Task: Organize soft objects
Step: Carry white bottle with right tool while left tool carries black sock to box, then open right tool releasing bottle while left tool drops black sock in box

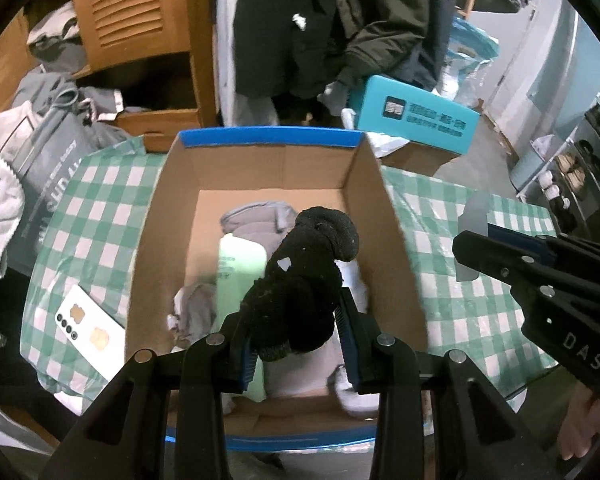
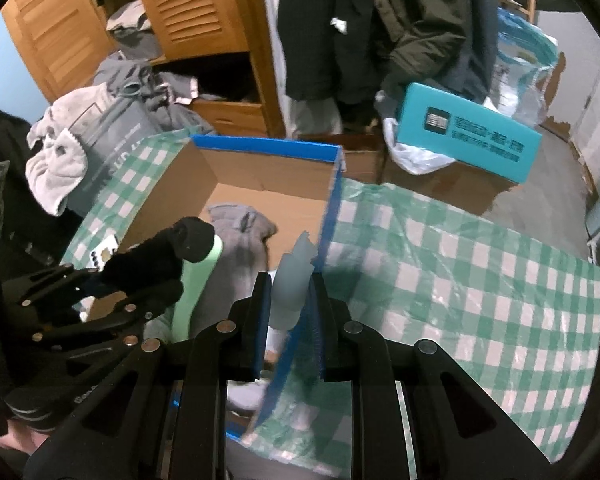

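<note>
My left gripper (image 1: 296, 320) is shut on a rolled black sock (image 1: 304, 280) and holds it over an open cardboard box (image 1: 268, 138) with blue-taped rims. Inside the box lie a grey garment (image 1: 256, 220), a pale green packet (image 1: 240, 260) and some white and grey socks. My right gripper (image 2: 290, 292) is shut on a pale grey-blue soft piece (image 2: 296, 272), blurred, just above the box's right wall (image 2: 332, 200). In the right wrist view the left gripper (image 2: 112, 276) with the black sock (image 2: 168, 252) is at the left. The left wrist view shows the right gripper (image 1: 464, 248) at the right edge.
A green-and-white checked cloth (image 2: 460, 280) covers the table. A white phone (image 1: 88, 332) lies left of the box. A grey bag with towels (image 1: 40, 168) stands at the left, a teal carton (image 1: 416, 120) behind, with a wooden wardrobe (image 2: 188, 12) and hanging dark coats (image 2: 360, 32).
</note>
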`<state>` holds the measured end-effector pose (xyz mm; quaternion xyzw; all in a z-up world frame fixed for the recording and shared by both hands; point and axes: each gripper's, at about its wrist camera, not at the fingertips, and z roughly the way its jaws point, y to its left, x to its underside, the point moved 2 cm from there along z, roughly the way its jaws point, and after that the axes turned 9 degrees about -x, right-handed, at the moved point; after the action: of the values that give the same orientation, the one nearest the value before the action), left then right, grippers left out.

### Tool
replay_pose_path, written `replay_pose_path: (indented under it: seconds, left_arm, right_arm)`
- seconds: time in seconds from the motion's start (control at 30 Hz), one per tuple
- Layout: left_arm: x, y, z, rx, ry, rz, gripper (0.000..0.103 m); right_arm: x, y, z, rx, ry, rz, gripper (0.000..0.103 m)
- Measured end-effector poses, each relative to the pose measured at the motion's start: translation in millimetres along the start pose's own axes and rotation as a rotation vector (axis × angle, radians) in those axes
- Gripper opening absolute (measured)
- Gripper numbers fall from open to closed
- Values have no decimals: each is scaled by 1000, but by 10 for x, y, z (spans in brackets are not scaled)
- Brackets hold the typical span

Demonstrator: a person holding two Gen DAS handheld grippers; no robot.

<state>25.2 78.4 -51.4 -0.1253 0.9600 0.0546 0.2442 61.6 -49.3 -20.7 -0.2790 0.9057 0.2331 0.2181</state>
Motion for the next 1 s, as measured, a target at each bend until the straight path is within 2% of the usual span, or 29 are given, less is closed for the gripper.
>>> replay_pose_path:
  seconds: [0.3, 0.53, 0.63, 0.7, 0.77, 0.87, 1.0]
  left_arm:
    - [56, 231, 160, -23, 48, -35, 36]
    - [84, 264, 190, -29, 66, -42, 38]
    - [74, 267, 187, -31, 72, -50, 45]
    - [67, 285, 167, -29, 69, -63, 50]
    - [61, 303, 140, -28, 62, -75, 52]
    - [55, 311, 104, -29, 58, -79, 53]
    - [66, 313, 42, -18, 59, -89, 53]
  right_arm:
    - [-33, 238, 233, -42, 53, -33, 17]
    - [-29, 298, 335, -66, 87, -39, 23]
    - [-27, 293, 345, -65, 91, -37, 24]
    - [-30, 277, 341, -66, 91, -28, 33]
    - [-33, 263, 327, -64, 88, -26, 36]
    - [-35, 252, 297, -61, 81, -23, 38]
    - [-40, 235, 212, -36, 58, -24, 52]
